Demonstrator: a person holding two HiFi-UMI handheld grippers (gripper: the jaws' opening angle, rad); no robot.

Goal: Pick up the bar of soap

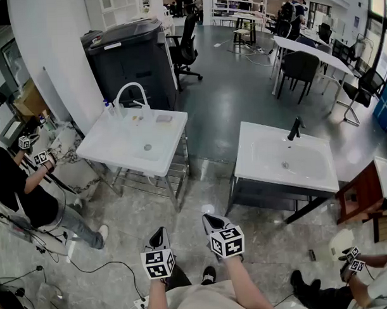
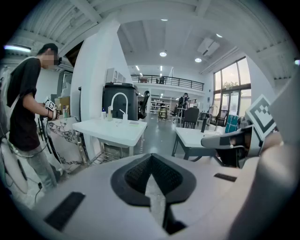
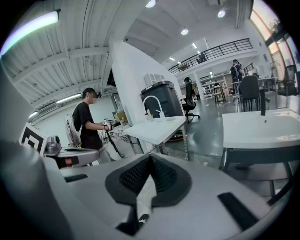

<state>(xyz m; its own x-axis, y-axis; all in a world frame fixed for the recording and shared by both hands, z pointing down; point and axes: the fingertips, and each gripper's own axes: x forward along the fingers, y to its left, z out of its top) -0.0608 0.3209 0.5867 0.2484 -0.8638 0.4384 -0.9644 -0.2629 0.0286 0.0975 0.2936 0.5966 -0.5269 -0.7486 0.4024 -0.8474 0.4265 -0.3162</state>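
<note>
A small pale bar of soap (image 1: 164,119) lies on the back rim of the left white sink (image 1: 111,147), right of its white arched faucet (image 1: 131,92). In the left gripper view the soap (image 2: 134,123) is a faint patch on that far sink (image 2: 117,131). Both grippers hang low by my body, well short of the sink. My left gripper (image 1: 159,237) (image 2: 151,159) is shut with nothing between its pads. My right gripper (image 1: 211,221) (image 3: 149,159) is also shut and empty.
A second white sink (image 1: 264,173) with a black faucet (image 1: 295,128) stands to the right. A dark grey bin (image 1: 130,55) stands behind the left sink. A person in black (image 1: 17,182) stands at the left, and another person (image 1: 362,271) at the lower right. Cables (image 1: 90,268) lie on the floor.
</note>
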